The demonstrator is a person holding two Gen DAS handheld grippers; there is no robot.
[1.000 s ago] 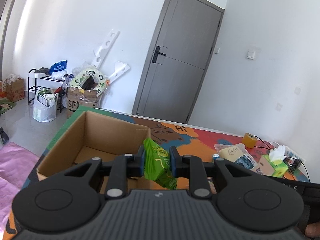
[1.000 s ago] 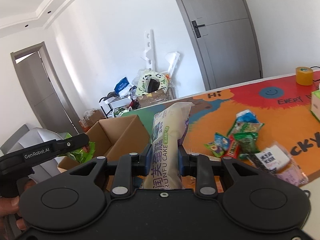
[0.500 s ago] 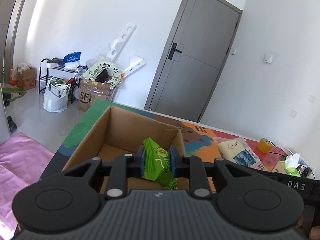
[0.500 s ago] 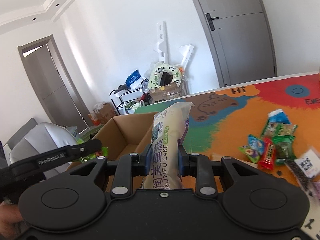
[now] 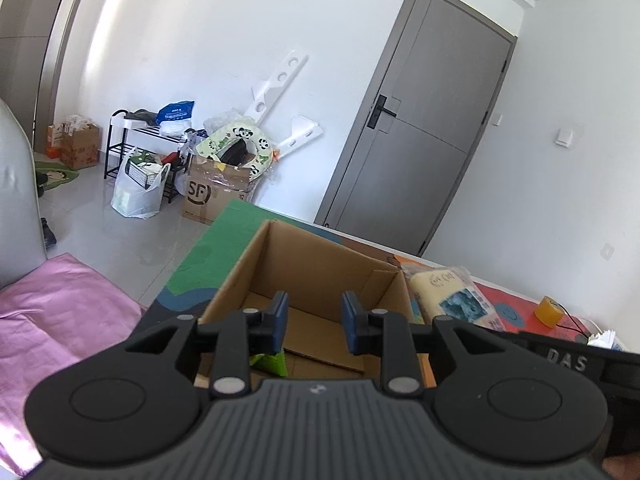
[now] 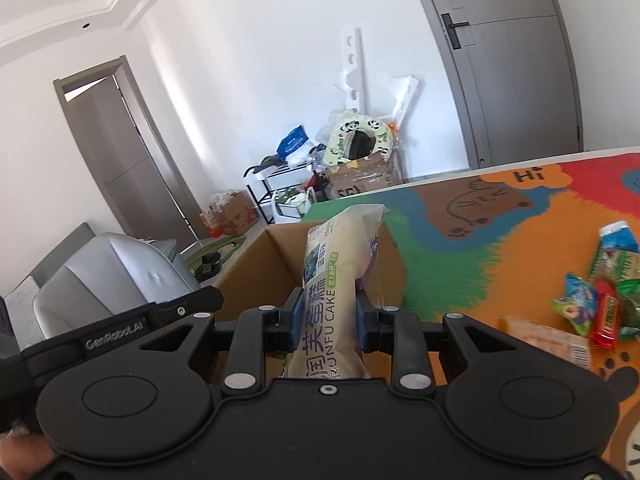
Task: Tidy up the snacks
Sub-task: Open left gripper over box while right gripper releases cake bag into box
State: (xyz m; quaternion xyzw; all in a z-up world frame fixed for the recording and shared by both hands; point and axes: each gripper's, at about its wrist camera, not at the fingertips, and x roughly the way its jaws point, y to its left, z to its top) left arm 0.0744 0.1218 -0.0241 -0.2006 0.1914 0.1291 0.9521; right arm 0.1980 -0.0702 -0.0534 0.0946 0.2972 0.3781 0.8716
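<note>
right tool point(image 6: 327, 322) is clamped on the cake pack point(image 6: 334, 280), long axis pointing straight ahead over the cardboard box point(image 6: 256, 268) just below-front — left tool point(image 5: 313, 322) hangs open, green snack point(image 5: 270, 362) already inside the box.

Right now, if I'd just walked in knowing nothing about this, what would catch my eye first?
Probably the open cardboard box on the colourful mat, with a green snack packet lying inside under the open left gripper. Next, the pale cake bag clamped in the right gripper at the box's rim, and loose snacks scattered to the right.
</note>
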